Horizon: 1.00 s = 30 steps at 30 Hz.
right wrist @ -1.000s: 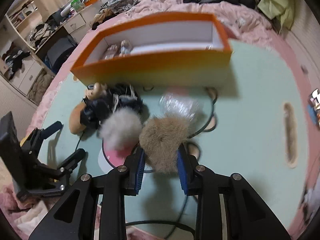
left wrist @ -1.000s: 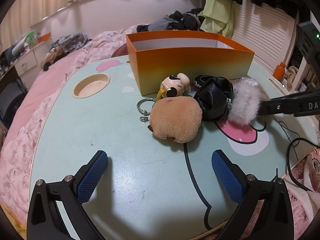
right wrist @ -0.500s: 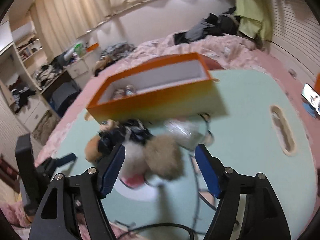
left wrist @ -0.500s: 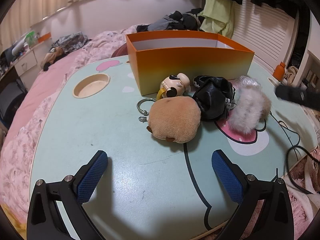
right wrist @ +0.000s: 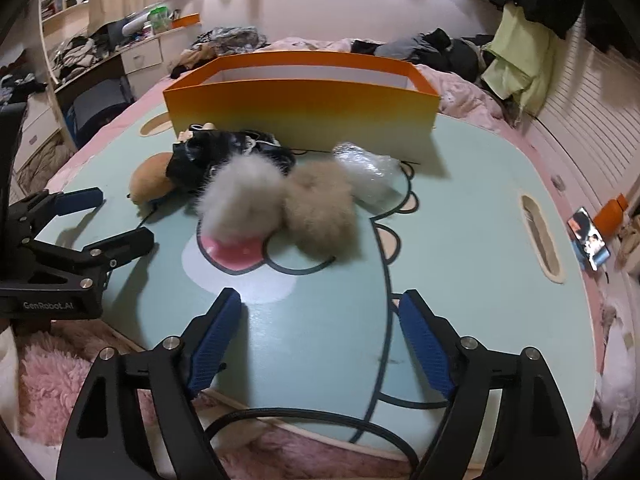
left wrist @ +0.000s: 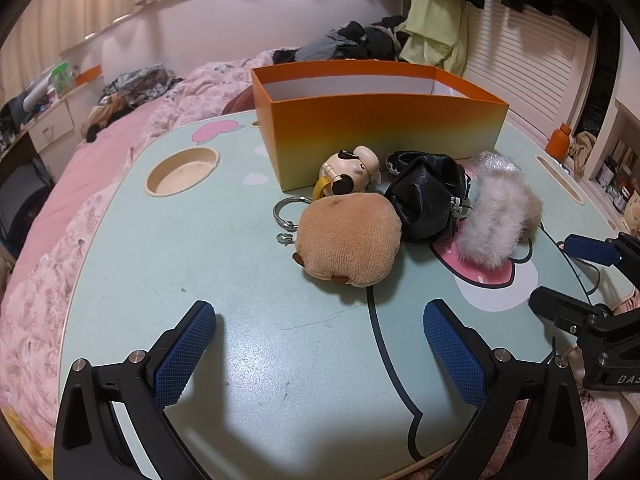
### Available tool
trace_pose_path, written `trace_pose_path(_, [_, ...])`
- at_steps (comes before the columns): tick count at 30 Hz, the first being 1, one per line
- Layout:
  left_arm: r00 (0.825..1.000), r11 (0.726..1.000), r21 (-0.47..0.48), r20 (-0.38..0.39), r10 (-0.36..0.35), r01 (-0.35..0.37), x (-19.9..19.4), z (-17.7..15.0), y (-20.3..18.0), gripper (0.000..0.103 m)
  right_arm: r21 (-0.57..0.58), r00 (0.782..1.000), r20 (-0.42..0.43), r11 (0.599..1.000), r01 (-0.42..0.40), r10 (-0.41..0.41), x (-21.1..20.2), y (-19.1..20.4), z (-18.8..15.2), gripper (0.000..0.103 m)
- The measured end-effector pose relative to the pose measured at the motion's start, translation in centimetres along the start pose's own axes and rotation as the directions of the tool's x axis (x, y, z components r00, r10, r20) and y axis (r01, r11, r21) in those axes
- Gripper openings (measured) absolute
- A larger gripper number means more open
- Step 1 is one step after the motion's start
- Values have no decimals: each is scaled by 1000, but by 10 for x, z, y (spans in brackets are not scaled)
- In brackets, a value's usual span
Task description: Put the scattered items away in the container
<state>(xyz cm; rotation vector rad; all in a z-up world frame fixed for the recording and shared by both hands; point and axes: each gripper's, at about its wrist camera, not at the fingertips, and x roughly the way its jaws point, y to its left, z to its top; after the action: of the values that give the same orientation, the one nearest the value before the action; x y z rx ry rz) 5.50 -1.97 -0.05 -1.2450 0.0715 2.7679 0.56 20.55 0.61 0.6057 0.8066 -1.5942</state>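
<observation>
An orange box (left wrist: 384,128) (right wrist: 300,108) stands at the back of the pale green table (left wrist: 240,280). In front of it lie a tan plush (left wrist: 348,240), a small figure toy (left wrist: 352,174), a black crumpled bag (left wrist: 428,200) (right wrist: 216,148), a grey-white fur ball (left wrist: 488,224) (right wrist: 240,204), a tan fur ball (right wrist: 320,212) and a clear plastic wrap (right wrist: 368,172). My left gripper (left wrist: 320,352) is open and empty, short of the plush. My right gripper (right wrist: 320,344) is open and empty, short of the fur balls; it also shows in the left wrist view (left wrist: 576,276).
A metal key ring (left wrist: 288,212) lies left of the plush. A round cup recess (left wrist: 182,170) is at the table's left and a slot (right wrist: 540,236) at its right. A black cable (right wrist: 320,420) runs along the near edge. A phone (right wrist: 590,240) and an orange bottle (left wrist: 558,142) sit beyond the right edge. Bedding surrounds the table.
My right gripper opened, let go of the tan fur ball and drew back to the table's near edge. The fur ball now rests beside the grey one. My left gripper stayed still.
</observation>
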Motion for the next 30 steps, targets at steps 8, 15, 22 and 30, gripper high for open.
trace_pose_path(8, [1000, 1000, 14, -14, -21, 21, 2, 2, 2, 103, 21, 1000, 9, 1000, 14, -14, 0, -1, -7, 95])
trace_pose_path(15, [984, 984, -63, 77, -162, 167, -40, 53, 30, 88, 27, 1000, 14, 1000, 13, -13, 0, -1, -7, 96])
trace_pose_path(22, [972, 972, -13, 8, -236, 236, -35, 158, 17, 37, 30, 1000, 15, 999, 16, -16, -1, 0, -8, 97])
trace_pose_path(30, [971, 993, -19, -204, -122, 120, 67, 197, -1, 18, 31, 1000, 19, 999, 16, -17, -2, 1, -9, 97])
